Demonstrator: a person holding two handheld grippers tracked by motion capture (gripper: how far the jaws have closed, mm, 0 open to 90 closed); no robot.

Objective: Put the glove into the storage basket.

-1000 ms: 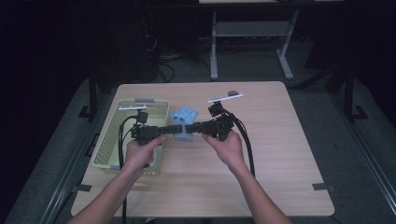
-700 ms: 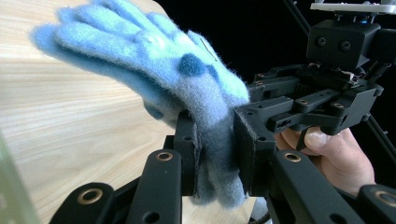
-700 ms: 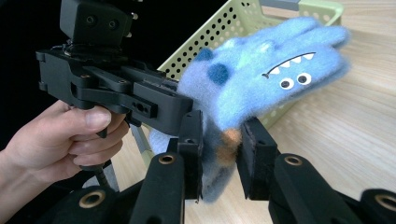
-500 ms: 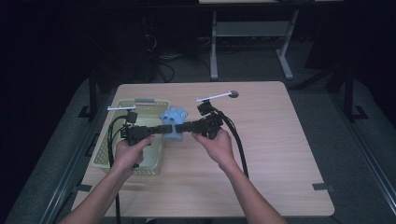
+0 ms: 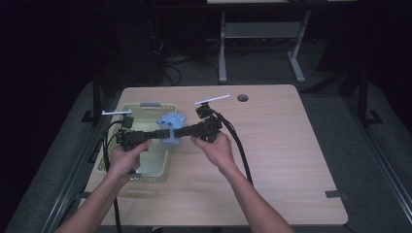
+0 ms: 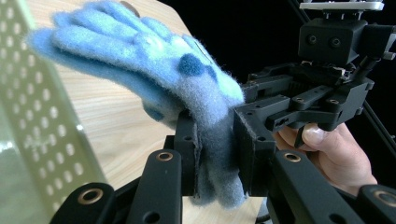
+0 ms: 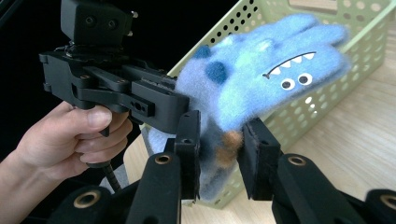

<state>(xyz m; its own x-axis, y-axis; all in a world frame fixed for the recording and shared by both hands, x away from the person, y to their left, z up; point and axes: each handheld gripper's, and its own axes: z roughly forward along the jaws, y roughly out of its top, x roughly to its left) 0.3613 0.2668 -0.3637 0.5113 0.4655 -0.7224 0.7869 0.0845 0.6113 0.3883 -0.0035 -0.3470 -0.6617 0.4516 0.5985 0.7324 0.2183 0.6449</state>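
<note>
The left gripper (image 5: 156,133) is held in the person's left hand (image 5: 124,158) at the 9 o'clock side of the wooden table (image 5: 272,165), with its jaws pressed closed onto the grey cuff of a fuzzy blue glove (image 5: 171,131). The right gripper (image 5: 183,131), held in the right hand (image 5: 217,148), meets it from the 3 o'clock side; its jaws also bracket the cuff, one pad touching the fabric, the other with a small gap visible in the right gripper view, so a firm grip cannot be confirmed. The glove (image 6: 154,70) is suspended between both grippers, clear of the table, fingers pointing toward 12 o'clock. Its printed face, two eyes and a toothed mouth, shows in the right gripper view (image 7: 261,79). The glove hangs over the 3 o'clock rim of a pale green perforated basket (image 5: 116,167). The basket interior shows no loose items in the high view. A round hole (image 5: 242,97) lies in the tabletop at 12 o'clock.
</note>
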